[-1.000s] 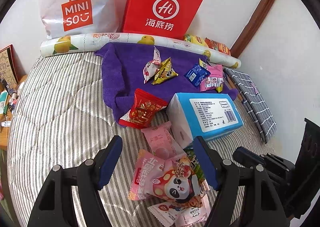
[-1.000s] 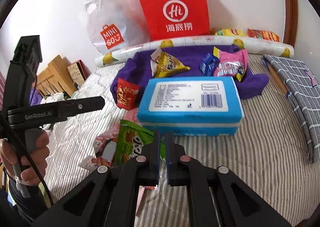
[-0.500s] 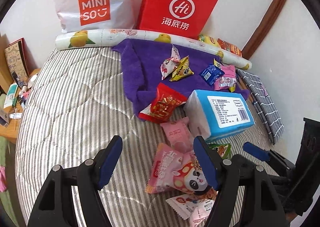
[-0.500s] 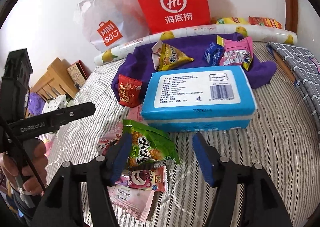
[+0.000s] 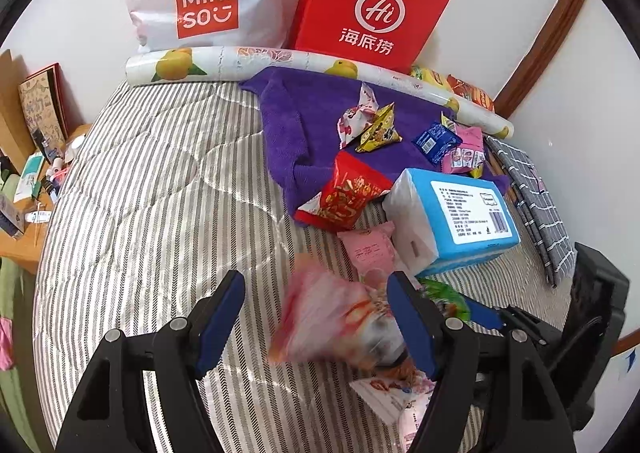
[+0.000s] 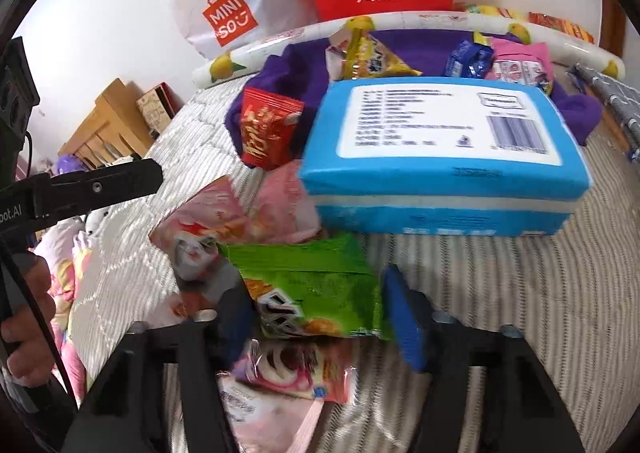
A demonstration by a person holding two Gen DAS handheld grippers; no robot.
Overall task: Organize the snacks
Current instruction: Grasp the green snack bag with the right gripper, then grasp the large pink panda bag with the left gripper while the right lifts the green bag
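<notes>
Snack packets lie on a striped bed. My left gripper (image 5: 316,317) is open above a blurred pink panda packet (image 5: 340,321). My right gripper (image 6: 316,313) is open, its jaws on either side of a green packet (image 6: 308,289), which peeks out in the left wrist view (image 5: 444,293). A red packet (image 5: 348,193) and a pale pink packet (image 5: 372,249) lie beside a blue tissue pack (image 5: 460,217). Several small packets (image 5: 376,125) rest on a purple towel (image 5: 296,121).
A red paper bag (image 5: 372,1) and a white Miniso bag (image 5: 204,1) stand at the wall behind a lemon-print roll (image 5: 240,61). A grey checked cloth (image 5: 536,209) lies at right. A wooden side table (image 5: 24,189) with clutter stands at left.
My right gripper opened from shut and moved down around the green packet. The left gripper pulled back and left; the pink panda packet now shows blurred.
</notes>
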